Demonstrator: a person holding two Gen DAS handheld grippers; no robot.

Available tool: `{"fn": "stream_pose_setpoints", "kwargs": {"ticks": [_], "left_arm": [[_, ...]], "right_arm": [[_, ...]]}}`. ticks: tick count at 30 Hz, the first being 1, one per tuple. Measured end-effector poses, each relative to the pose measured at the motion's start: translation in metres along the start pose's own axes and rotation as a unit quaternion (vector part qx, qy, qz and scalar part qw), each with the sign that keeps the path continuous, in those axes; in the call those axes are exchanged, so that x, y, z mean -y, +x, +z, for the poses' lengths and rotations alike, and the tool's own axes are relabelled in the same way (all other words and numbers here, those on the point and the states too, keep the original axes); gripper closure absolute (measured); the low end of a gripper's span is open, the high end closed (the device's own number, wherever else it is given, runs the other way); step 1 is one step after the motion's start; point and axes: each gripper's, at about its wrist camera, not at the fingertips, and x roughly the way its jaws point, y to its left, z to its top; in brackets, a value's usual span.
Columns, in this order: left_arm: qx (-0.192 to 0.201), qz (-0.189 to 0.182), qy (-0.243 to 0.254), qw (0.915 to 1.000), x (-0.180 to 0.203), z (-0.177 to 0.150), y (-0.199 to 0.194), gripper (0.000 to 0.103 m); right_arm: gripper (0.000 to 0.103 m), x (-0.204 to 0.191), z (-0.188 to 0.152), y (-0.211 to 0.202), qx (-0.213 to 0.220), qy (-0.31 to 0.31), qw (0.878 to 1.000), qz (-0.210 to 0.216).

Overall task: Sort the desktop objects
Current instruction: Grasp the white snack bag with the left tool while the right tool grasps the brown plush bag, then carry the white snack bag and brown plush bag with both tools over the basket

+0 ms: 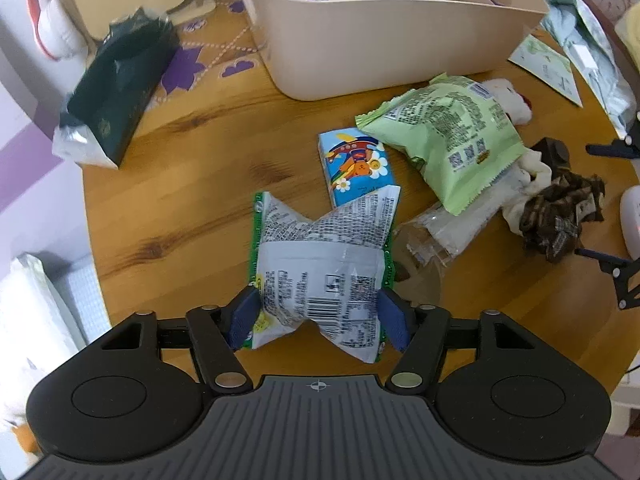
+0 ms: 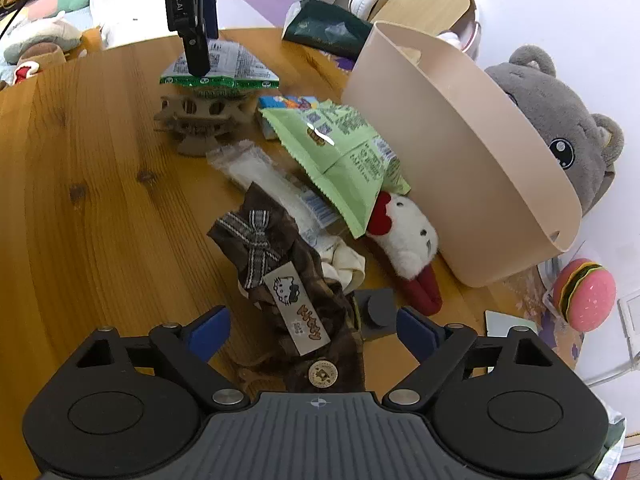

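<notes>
While the left gripper [image 1: 318, 314] pinches the silver snack packet [image 1: 320, 268], the right gripper [image 2: 314, 330] gapes.

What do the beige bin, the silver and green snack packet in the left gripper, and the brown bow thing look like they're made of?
The beige storage bin looks like matte moulded plastic: smooth, thin, even walls. The silver snack packet with green edges seems to be glossy foil-plastic film, creasing where the left gripper pinches it. The brown camouflage-patterned item with a checked bow appears to be soft woven fabric, folded and wrinkled.

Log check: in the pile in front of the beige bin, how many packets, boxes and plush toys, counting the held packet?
Packets: 3 (silver-green packet, light green packet, clear packet)
Boxes: 1 (blue cartoon box)
Plush toys: 1 (white plush)
Total: 5
</notes>
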Motion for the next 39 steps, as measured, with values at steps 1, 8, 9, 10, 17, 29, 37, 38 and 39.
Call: {"fn": "stream_pose_setpoints", "kwargs": {"ticks": [1,8,9,10,17,29,37,38,39], "left_arm": [[0.001,-0.004,-0.006,1.0000,-0.002,0.000,0.001,0.033],[-0.001,-0.032,-0.054,0.9980,-0.015,0.006,0.016,0.026],[-0.002,-0.038,-0.064,0.9972,-0.018,0.006,0.019,0.024],[-0.002,-0.043,-0.072,0.9964,-0.021,0.007,0.021,0.023],[-0.023,-0.072,-0.148,0.9861,-0.038,0.008,0.041,0.019],[0.003,-0.098,-0.141,0.9851,-0.036,0.011,0.043,0.040],[0.021,-0.105,-0.122,0.9867,-0.025,0.013,0.038,0.044],[0.025,-0.103,-0.117,0.9875,-0.023,0.014,0.035,0.044],[0.029,-0.101,-0.111,0.9882,-0.022,0.016,0.033,0.044]], "right_arm": [[0.013,0.000,0.000,0.001,-0.001,-0.001,1.000,0.000],[0.019,-0.002,0.001,0.011,-0.004,-0.014,1.000,0.003],[0.020,-0.003,0.002,0.012,-0.005,-0.016,1.000,0.004],[0.021,-0.003,0.002,0.014,-0.007,-0.017,1.000,0.005],[0.026,-0.003,0.003,0.018,-0.008,-0.010,1.000,0.005],[0.060,0.002,0.003,0.017,-0.008,-0.002,1.000,0.017],[0.069,0.004,0.002,0.013,-0.004,0.005,1.000,0.020],[0.069,0.005,0.002,0.012,-0.003,0.007,1.000,0.022],[0.069,0.005,0.002,0.010,-0.003,0.008,1.000,0.022]]}}
